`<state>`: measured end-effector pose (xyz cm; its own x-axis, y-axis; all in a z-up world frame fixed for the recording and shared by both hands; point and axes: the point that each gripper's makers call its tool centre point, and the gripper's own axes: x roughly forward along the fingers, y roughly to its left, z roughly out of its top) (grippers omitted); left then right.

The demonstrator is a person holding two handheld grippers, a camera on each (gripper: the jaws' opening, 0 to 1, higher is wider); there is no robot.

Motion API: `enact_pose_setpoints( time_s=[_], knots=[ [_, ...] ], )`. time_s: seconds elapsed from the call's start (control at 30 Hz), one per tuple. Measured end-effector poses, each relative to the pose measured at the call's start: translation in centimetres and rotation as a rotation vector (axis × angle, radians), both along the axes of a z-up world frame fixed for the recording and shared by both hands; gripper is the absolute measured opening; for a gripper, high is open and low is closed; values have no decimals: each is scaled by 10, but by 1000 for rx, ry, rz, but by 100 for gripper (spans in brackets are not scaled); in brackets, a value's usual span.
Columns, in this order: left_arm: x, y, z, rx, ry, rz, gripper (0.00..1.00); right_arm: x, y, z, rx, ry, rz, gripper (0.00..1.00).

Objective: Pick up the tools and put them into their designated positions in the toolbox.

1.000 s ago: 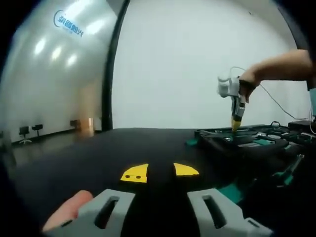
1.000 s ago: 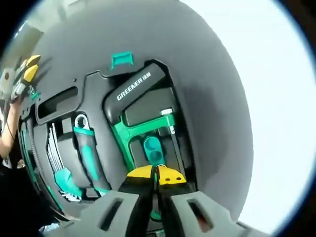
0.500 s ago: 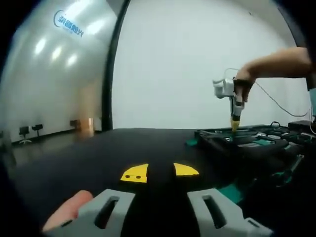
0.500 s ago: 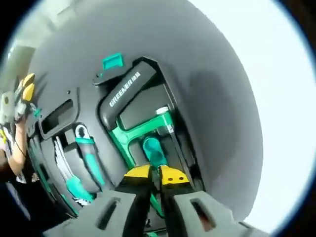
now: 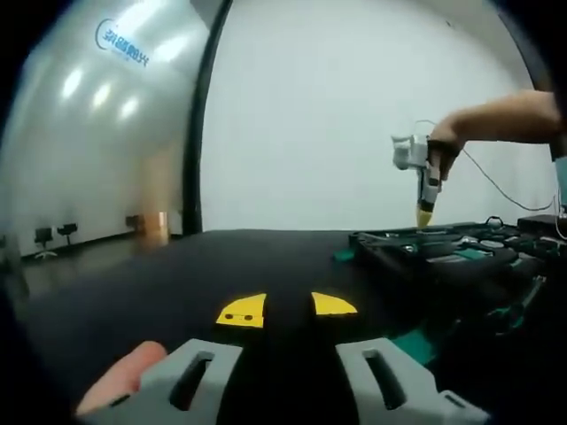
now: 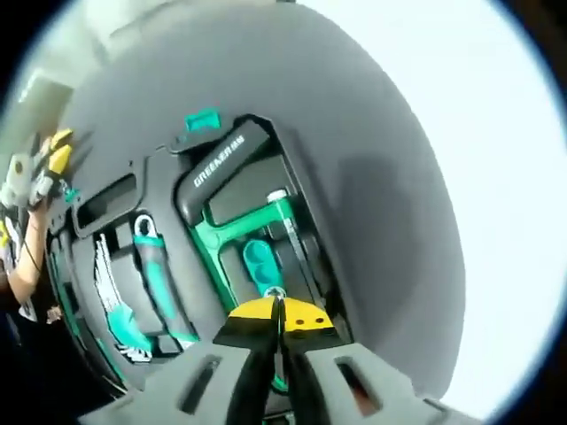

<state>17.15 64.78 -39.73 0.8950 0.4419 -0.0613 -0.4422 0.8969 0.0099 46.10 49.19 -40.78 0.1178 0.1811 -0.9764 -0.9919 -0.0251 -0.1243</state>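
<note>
The open black toolbox (image 6: pixel 230 155) holds a green hacksaw frame (image 6: pixel 221 239), a short teal-handled tool (image 6: pixel 260 261), a teal-handled wrench (image 6: pixel 155 257) and a row of hex keys (image 6: pixel 108 283). My right gripper (image 6: pixel 279 314) hangs just above the teal-handled tool, jaws pressed together with nothing between them. In the left gripper view, that right gripper (image 5: pixel 423 212) is held by a hand a little above the toolbox (image 5: pixel 443 248). My left gripper (image 5: pixel 288 308) rests low over the black table (image 5: pixel 221 266), open and empty. Its yellow tips also appear as the left gripper (image 6: pixel 44 159).
A green and black tool (image 5: pixel 523 301) lies on the table right of my left gripper, with a teal piece (image 5: pixel 412 345) nearer. A teal latch (image 6: pixel 202 121) sits on the toolbox's far edge. A white wall (image 5: pixel 310 115) stands behind the table. Cables trail at the far right.
The right gripper has risen off the toolbox and shut, and the teal-handled tool stays in its slot. The left gripper has not moved.
</note>
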Motion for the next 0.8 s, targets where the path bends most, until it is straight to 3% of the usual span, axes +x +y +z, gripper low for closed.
enact_pose_setpoints(
  time_s=[0.33,0.43,0.57,0.63,0.73,0.8],
  knots=[
    [0,2,0,-8,0,5,14,-2,-2,-2,13,-47,55,0],
    [0,2,0,-9,0,5,14,-1,-1,-3,33,-54,31,0],
    [0,2,0,-12,1,4,14,3,1,-2,29,-143,56,0],
    [0,2,-1,-14,4,3,14,2,4,-2,14,-170,129,0],
    [0,1,-1,-18,0,-1,14,1,2,0,32,-153,128,0],
    [-1,2,0,-21,-9,2,14,0,12,16,140,-111,60,0]
  ],
)
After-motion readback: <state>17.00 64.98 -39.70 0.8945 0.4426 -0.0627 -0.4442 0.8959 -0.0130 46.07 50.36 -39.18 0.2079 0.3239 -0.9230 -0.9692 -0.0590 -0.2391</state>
